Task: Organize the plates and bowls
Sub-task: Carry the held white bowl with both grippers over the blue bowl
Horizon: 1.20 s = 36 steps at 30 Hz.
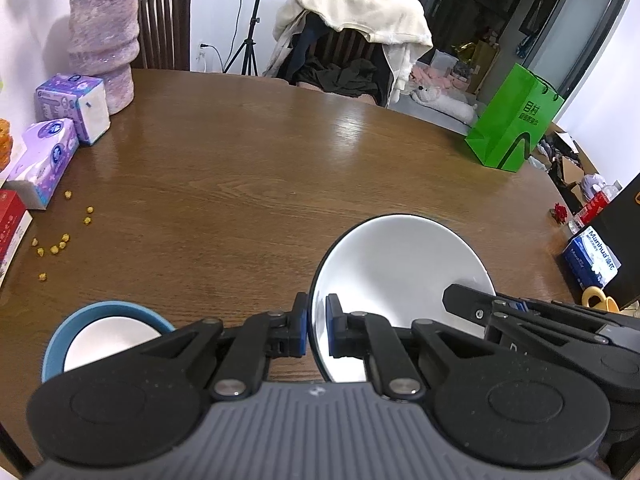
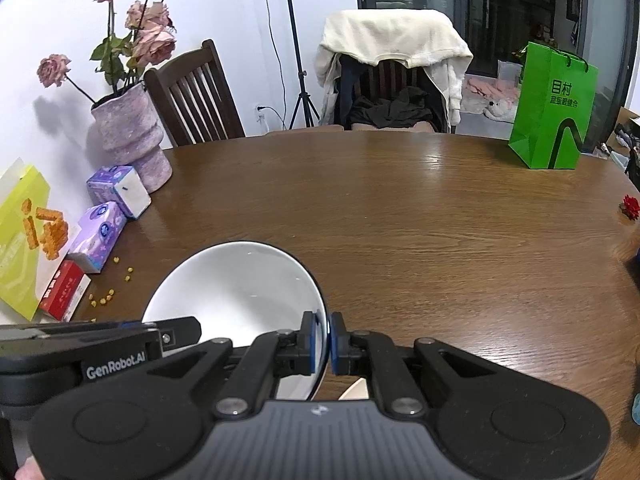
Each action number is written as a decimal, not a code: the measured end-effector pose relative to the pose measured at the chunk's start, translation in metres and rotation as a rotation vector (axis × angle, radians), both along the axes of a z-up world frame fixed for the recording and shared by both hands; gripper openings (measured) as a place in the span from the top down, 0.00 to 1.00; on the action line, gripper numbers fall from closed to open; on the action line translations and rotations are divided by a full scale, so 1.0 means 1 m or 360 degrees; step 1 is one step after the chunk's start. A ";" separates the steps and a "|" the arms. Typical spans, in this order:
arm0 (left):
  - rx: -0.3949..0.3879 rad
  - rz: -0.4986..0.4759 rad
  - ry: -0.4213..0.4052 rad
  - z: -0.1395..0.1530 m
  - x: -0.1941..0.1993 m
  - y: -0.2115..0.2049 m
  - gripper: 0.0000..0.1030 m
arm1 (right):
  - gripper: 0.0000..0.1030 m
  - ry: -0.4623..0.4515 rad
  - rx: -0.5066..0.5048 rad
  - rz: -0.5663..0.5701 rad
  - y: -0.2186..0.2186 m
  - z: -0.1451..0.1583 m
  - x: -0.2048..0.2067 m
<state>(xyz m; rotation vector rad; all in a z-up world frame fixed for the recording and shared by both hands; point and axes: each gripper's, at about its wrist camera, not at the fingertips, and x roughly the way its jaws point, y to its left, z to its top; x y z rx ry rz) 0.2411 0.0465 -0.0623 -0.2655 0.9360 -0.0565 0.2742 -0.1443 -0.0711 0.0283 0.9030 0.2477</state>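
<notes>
1. Nearest to me are my left fingers (image 1: 317, 326), clenched on the left rim of the white bowl (image 1: 400, 280); the blue pads press the thin edge from both sides.
2. My right fingers (image 2: 329, 343) are clenched on the opposite rim of that same bowl, which sits at about 10 o'clock from them in the right wrist view; the left gripper's black body reaches in there at 9 o'clock.
3. Held between both grippers, the white bowl has a dark outer edge and looks empty inside. Whether its base touches the tabletop (image 1: 260, 168) I cannot tell.
4. At about 8 o'clock in the left wrist view sits a blue bowl (image 1: 100, 336) with a white inside, partly hidden behind my left gripper.
5. Small yellow crumbs (image 1: 60, 240) lie scattered on the wood at 9 o'clock, near a red box (image 1: 12, 220).
6. Farther out at 10 o'clock are two purple tissue packs (image 1: 72, 108), just beside a pink vase (image 1: 104, 40) holding dried roses.
7. At 2 o'clock a green paper bag (image 1: 516, 120) stands upright near the far edge of the tabletop.
8. Beyond the tabletop at 12 o'clock is a wooden chair draped with a cream garment (image 1: 356, 8), and a tripod (image 1: 250, 40) stands against the wall.
</notes>
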 end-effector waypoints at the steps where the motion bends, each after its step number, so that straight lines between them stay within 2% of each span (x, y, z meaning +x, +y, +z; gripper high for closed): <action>1: 0.0001 0.0002 0.0000 0.000 -0.001 0.002 0.91 | 0.93 0.0001 0.0002 0.0002 0.001 0.000 0.000; 12: 0.0013 0.0055 0.0009 -0.001 -0.013 0.029 0.91 | 0.93 0.0008 0.0028 0.0047 0.022 -0.002 -0.005; 36: 0.0011 0.0227 0.0048 -0.011 -0.041 0.108 0.91 | 0.93 0.0044 0.0039 0.0217 0.102 -0.013 -0.015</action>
